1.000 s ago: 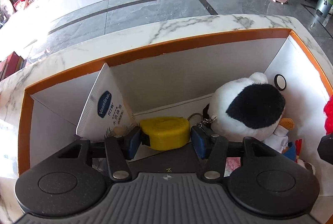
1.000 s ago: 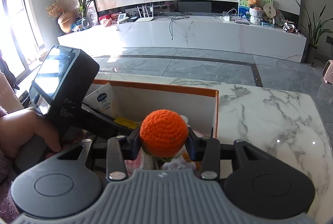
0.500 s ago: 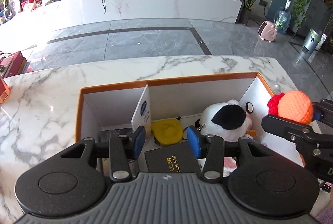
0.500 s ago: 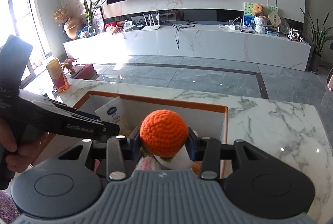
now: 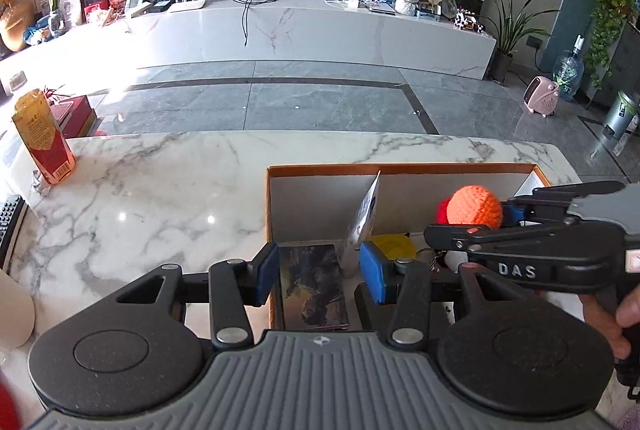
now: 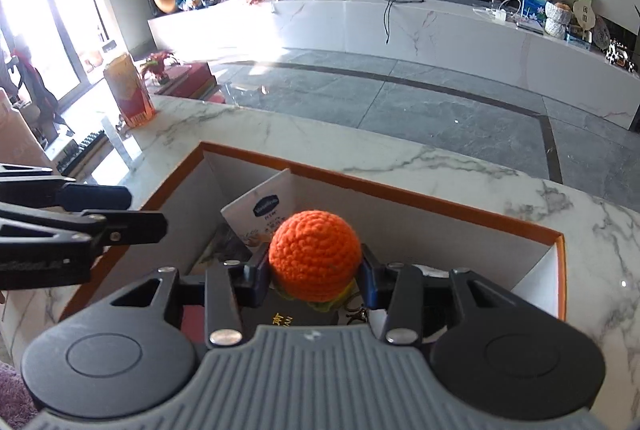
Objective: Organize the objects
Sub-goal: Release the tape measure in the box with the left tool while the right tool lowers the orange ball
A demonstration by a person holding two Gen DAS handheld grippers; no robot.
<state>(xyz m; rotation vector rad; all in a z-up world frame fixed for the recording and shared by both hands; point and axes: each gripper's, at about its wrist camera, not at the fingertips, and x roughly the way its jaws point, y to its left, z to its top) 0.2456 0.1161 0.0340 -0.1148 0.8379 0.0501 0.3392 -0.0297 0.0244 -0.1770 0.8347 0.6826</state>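
Note:
A white box with an orange rim (image 5: 400, 168) stands on the marble table (image 5: 160, 198). In it are a white Vaseline packet (image 5: 366, 214), a yellow tape measure (image 5: 390, 244) and a dark picture card (image 5: 312, 286). My left gripper (image 5: 318, 264) hovers open above the box's left wall with nothing between its blue pads. My right gripper (image 6: 314, 270) is shut on an orange crocheted ball (image 6: 314, 256) and holds it over the box's middle. From the left wrist the ball (image 5: 474, 208) shows above the box's right half, something red behind it.
An orange-red carton (image 5: 42, 146) stands at the table's far left, a dark remote (image 5: 10, 218) near the left edge. A dark case with gold letters (image 6: 280, 314) lies in the box under the ball. The left gripper (image 6: 144, 212) reaches in beside the box's left wall.
The left gripper has pulled up and back out of the box, leaving the yellow tape measure inside, and now sits over the left wall. The right gripper carried the ball leftward over the box.

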